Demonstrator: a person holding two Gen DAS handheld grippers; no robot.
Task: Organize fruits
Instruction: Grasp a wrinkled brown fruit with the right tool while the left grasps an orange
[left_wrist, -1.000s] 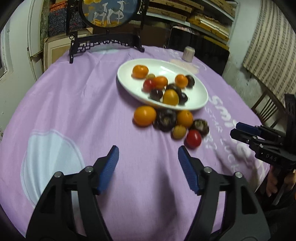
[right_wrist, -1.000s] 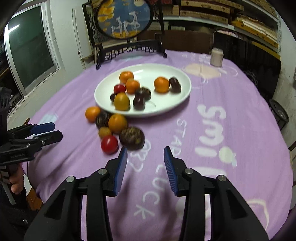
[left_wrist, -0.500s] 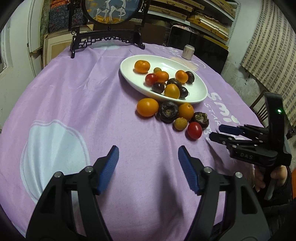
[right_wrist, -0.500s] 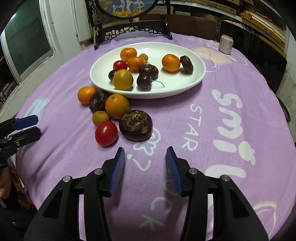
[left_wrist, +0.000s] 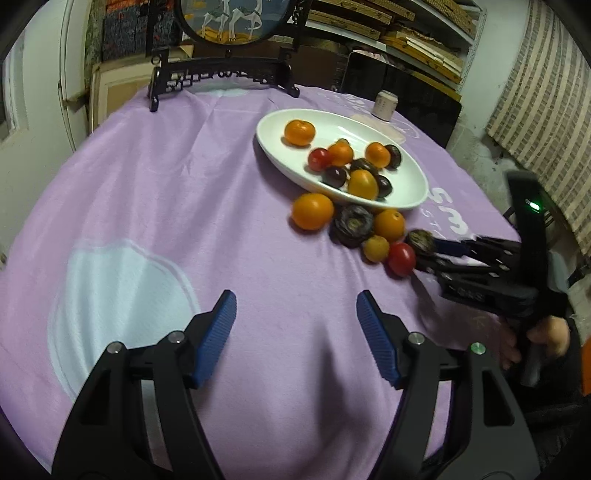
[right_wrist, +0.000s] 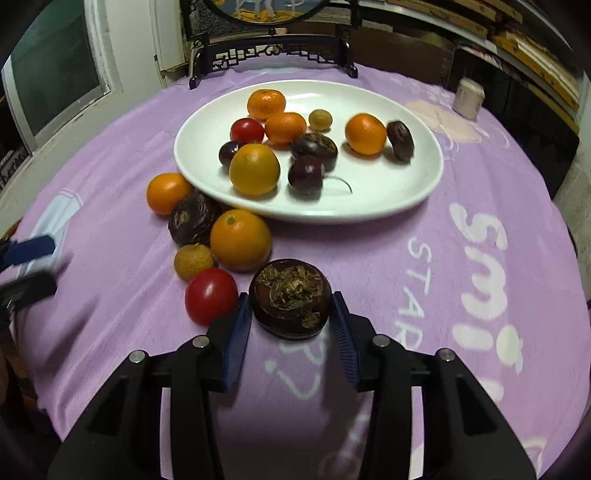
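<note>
I've got the right hand-held gripper (right_wrist: 291, 325) straddling the dark brown fruit (right_wrist: 290, 298), pads either side and jaws apart, not pinching yet as far as I can tell. It sits on the desk (right_wrist: 480, 332) at the near end of the loose cluster, so it's the easiest one to take. The red tomato (right_wrist: 211, 295) is right beside my left pad, so I'd close carefully. The white plate (right_wrist: 413, 199) lies straight ahead, beyond the cluster. My left hand-held gripper (left_wrist: 295, 325) hangs wide apart over bare cloth, holding nothing.
</note>
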